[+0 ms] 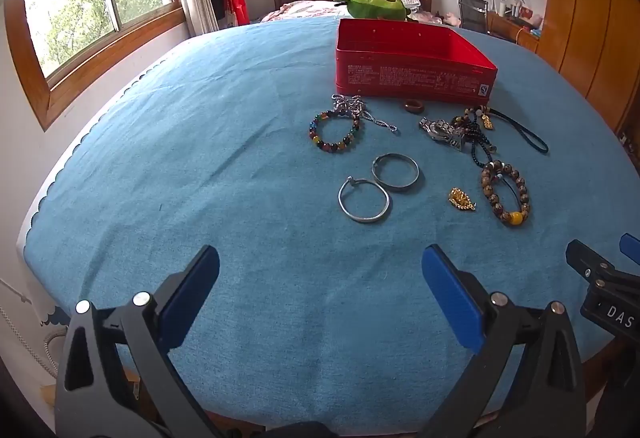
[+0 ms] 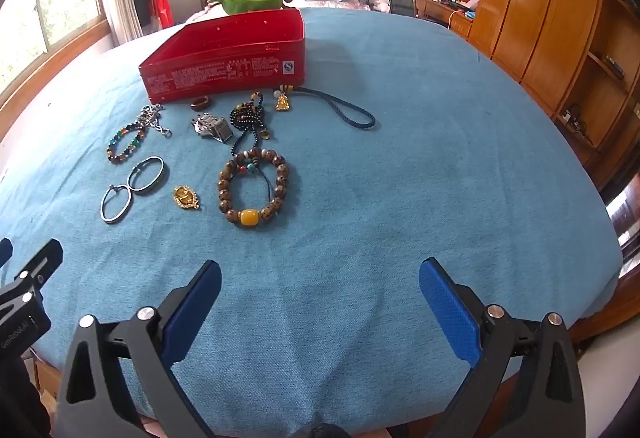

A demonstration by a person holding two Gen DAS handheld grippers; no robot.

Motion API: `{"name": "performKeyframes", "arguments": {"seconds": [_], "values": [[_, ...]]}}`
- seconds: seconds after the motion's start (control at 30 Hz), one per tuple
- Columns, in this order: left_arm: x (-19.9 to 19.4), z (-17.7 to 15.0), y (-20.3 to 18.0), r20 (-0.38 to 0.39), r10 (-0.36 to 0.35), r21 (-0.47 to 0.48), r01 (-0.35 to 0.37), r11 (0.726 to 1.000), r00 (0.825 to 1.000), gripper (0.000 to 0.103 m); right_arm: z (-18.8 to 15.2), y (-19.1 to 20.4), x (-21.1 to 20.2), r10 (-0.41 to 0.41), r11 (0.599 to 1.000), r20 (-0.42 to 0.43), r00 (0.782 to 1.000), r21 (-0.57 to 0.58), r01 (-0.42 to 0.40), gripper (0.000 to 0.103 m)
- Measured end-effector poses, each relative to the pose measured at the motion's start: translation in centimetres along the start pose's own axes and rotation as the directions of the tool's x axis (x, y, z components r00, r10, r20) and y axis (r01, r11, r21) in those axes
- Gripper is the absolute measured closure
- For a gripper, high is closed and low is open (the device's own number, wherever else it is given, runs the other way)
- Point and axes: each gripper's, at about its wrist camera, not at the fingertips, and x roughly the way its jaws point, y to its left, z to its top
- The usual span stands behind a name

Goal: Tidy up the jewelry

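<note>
Spreading across the blue cloth [image 1: 200, 157], the jewelry was laid out in front of a red tin box [image 1: 412, 65], whose near wall was covered in small white print too fine to be read, with a round "S" mark at its right end. From left to right, a multicoloured bead bracelet [image 1: 335, 131] was seen touching a silver chain [image 1: 356, 107], then two silver bangles [image 1: 380, 187] just beside each other, a brown ring [image 1: 413, 106] close to the box, a metal watch [image 1: 442, 131], a gold pendant [image 1: 462, 199], dark bead strings [image 1: 478, 137], a brown bead bracelet with a yellow bead [image 1: 507, 197] and a dark cord loop [image 1: 524, 133].

The left gripper [image 1: 320, 294] was held wide apart above bare cloth, nothing between its blue pads. The right gripper [image 2: 320, 302] was likewise spread wide and empty; the letters "DAS" were read on its body in the left view.
</note>
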Motion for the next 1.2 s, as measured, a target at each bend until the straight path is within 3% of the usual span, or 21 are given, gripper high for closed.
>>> {"name": "performKeyframes", "arguments": {"seconds": [1.2], "values": [[-0.01,0.02,0.04,0.000,-0.001,0.000,0.001,1.000,1.000,0.003,0.13,0.04,-0.01,0.002,1.000,-0.004,1.000,0.002,-0.002,0.004]]}}
